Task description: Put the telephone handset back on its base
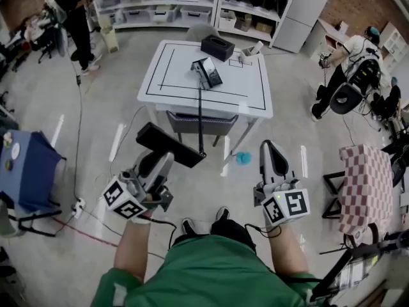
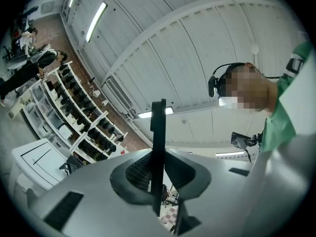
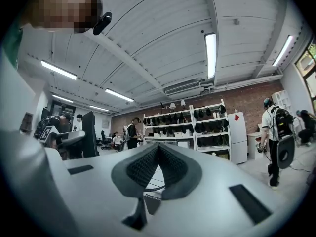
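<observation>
The left gripper [image 1: 163, 160] is clamped tight on the black telephone handset [image 1: 169, 144], which juts toward 1 o'clock above the floor. Its base [image 1: 208, 73] sits on the white table [image 1: 250, 89] at 12 o'clock, well apart. The right gripper [image 1: 270, 147] is closed on nothing.

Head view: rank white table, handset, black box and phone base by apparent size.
1. white table
2. handset, though it sits nearer the camera than the rest, which inflates it
3. black box and phone base: these look about alike, so not ranked
</observation>
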Demonstrator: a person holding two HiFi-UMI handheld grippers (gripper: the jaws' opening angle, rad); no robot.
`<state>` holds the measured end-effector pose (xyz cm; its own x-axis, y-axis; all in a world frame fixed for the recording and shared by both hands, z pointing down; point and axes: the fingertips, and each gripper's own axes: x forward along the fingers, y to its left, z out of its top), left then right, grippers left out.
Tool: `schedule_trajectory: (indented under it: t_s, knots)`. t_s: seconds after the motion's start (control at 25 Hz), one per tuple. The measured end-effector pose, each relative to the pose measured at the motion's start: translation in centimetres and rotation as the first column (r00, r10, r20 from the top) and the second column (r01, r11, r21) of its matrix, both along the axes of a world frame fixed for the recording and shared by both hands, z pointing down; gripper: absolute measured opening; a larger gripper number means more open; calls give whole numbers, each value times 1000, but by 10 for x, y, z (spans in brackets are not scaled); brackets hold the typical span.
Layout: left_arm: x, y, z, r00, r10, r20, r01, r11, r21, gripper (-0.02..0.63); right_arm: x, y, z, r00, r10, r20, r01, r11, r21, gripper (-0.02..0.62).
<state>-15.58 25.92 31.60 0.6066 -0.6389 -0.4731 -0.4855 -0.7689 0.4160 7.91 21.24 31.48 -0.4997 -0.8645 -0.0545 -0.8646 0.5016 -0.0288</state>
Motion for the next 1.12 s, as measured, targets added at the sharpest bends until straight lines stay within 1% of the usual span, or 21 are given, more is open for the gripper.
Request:
schedule_trajectory:
  t_s: [0.12,0.24,0.36,0.52,0.84,0.96,1.12]
  knots:
    - [-5,-15,9,1000,13,-27,-14,1000,-18,83,-3,-14,9,1000,6,-6,-6,1000,-14,21]
    - [-6,-35,16,999,9,-38,-10,999,-31,81,-7,-37,17,1000,-9,-1,9,1000,-23,22]
    - [-6,-50,17,1000,-12,-22,11,999,-44,81,-11,-61,22,999,-39,26,40,999,-28,22]
    - [2,-81,9,999,-55,1,55,998,-33,81,-8,-102,18,994,-94,54,95,995,-13,21]
    - [33,-163,5,995,-99,4,99,994,-52,81,20,-196,21,984,-153,96,156,987,-29,21]
    - [46,-183,6,994,-111,14,111,992,-65,81,33,-220,25,980,-165,113,171,984,-45,22]
    - [56,-207,5,991,-136,20,137,988,-68,81,45,-248,26,973,-191,130,198,979,-45,21]
